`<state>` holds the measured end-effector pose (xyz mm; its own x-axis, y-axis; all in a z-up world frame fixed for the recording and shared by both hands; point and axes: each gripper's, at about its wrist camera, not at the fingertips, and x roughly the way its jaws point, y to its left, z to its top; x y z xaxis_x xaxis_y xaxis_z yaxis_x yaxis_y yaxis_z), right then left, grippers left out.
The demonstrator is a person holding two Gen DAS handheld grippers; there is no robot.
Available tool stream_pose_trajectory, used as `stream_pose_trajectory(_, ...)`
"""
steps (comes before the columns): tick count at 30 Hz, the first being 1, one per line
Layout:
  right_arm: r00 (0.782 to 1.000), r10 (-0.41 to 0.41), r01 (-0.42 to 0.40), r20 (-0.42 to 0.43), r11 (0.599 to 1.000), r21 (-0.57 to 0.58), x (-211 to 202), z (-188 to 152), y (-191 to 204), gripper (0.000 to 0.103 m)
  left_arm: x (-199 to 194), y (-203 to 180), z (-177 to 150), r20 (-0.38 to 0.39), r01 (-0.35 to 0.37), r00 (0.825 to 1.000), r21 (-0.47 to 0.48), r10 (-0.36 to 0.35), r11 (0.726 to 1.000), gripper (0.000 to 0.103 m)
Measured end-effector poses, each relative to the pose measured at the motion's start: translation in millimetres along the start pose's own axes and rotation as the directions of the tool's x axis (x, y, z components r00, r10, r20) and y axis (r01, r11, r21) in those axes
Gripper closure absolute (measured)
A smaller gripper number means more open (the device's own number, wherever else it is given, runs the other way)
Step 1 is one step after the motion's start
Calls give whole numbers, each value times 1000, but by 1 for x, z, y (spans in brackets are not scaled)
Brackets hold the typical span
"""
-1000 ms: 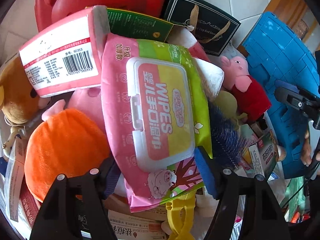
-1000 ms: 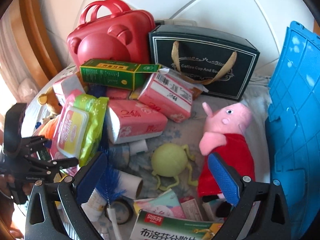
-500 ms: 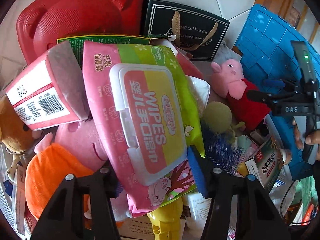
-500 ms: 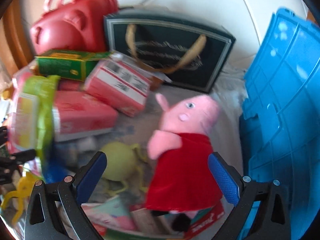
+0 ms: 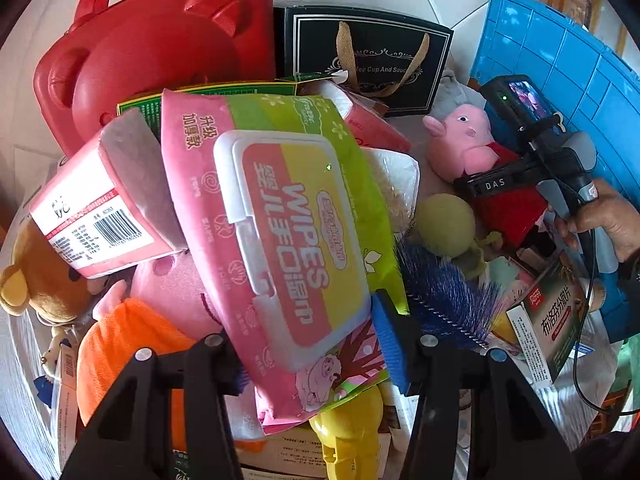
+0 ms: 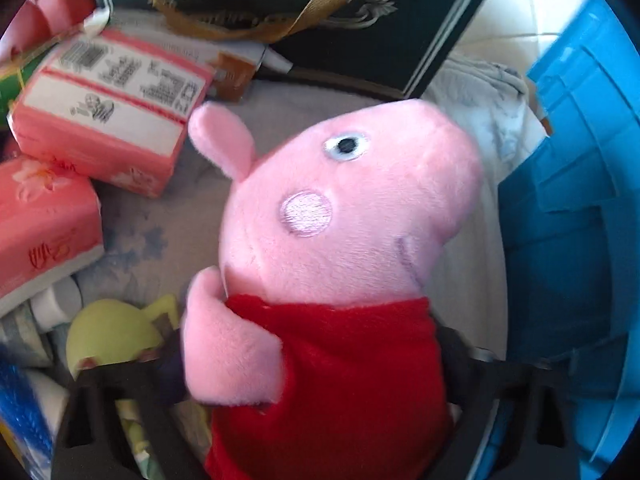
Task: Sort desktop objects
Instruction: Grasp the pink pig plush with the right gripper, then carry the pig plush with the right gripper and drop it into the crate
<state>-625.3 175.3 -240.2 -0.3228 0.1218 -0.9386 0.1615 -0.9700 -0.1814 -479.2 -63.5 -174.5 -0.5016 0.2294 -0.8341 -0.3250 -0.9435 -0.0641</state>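
The left gripper (image 5: pixel 312 344) pointed steeply down and gripped the lower end of a pack of wipes (image 5: pixel 280 240), its jaws closing on it; the pack tilted up above the clutter, covering part of a pink tissue pack (image 5: pixel 100 208) on its left and a blue bottle brush (image 5: pixel 444 304) on its right. Right of the wipes, a pig plush toy (image 6: pixel 344 216) in a red dress lay on the counter (image 6: pixel 160 232) beside a blue crate (image 5: pixel 560 64). The right gripper (image 6: pixel 312 376), held by a hand (image 5: pixel 600 216), tipped steeply down over the toy, jaws closing around its red body; whether the pads pressed it yet could not be told.
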Motion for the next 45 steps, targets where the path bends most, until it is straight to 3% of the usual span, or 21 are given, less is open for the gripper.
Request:
stream_pose_trajectory(3,998,52,-53,48,998,24,-13,-9,-7,35,-4,-2,-1,9,7,1000,2,-7,1000,58)
stream_pose_trajectory(6,993,59,-64,101,997,40,-31,-19,-8,35,-9,0,-2,16,58,998,-18,-58,998,62)
stream_pose_trajectory(12,974,93,-105,206,993,48,-78,-35,-5,35,-27,-6,-4,44,11,999,13,-12,1000,64)
stream_pose_trajectory(20,918,133,-151,373,988,19,-157,-52,4,35,-73,-20,5,142,-33,989,46,26,998,64)
stream_pose_trajectory(27,839,155,-178,522,984,-6,-239,-75,0,35,-123,-43,18,260,-65,965,80,42,995,64)
stream_pose_trajectory(32,763,145,-189,630,982,3,-309,-118,-14,35,-157,-68,29,341,-91,939,111,48,990,64)
stream_pose_trajectory(37,686,112,-210,719,977,48,-377,-168,-37,35,-196,-112,41,430,-97,903,198,2,975,64)
stream_pose_trajectory(45,573,-45,-157,818,974,163,-464,-240,-84,34,-232,-218,79,509,-55,850,343,-136,938,64)
